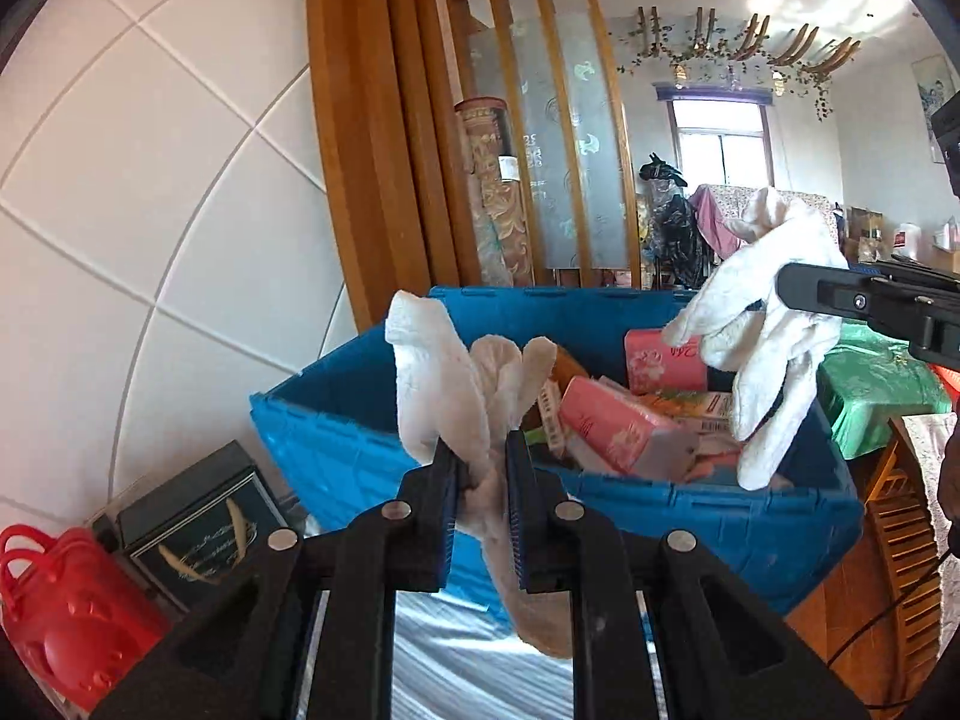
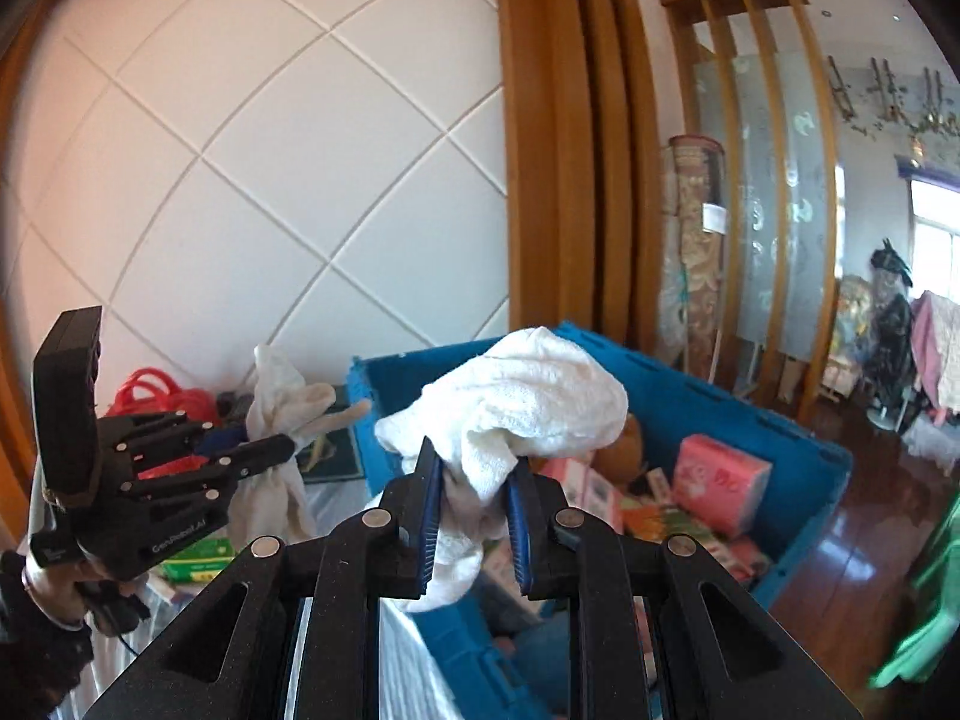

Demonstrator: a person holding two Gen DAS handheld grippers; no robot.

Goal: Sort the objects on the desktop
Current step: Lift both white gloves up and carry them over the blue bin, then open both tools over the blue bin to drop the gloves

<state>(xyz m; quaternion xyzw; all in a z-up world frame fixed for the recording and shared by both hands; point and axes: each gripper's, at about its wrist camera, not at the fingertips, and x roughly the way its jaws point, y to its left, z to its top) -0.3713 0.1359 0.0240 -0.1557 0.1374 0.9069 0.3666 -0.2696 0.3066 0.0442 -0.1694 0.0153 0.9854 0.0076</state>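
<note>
My left gripper [image 1: 483,450] is shut on a white cloth [image 1: 462,372] that bunches above the pads and hangs down below them, in front of a blue crate [image 1: 336,432]. At the right edge my right gripper [image 1: 783,288] is shut on a second white cloth [image 1: 774,330], held over the crate's right side. In the right wrist view the right gripper [image 2: 474,462] pinches its white cloth [image 2: 528,396] above the blue crate [image 2: 750,414]. The left gripper [image 2: 288,447], held by a hand, grips its cloth [image 2: 270,390] at the left. The two cloths look separate.
The crate holds pink tissue packs [image 1: 618,426] and several small boxes. A red plastic basket [image 1: 60,612] and a dark box [image 1: 192,528] stand left of it by the white panelled wall. A green stool [image 1: 876,384] and a wooden slatted piece [image 1: 900,540] are to the right.
</note>
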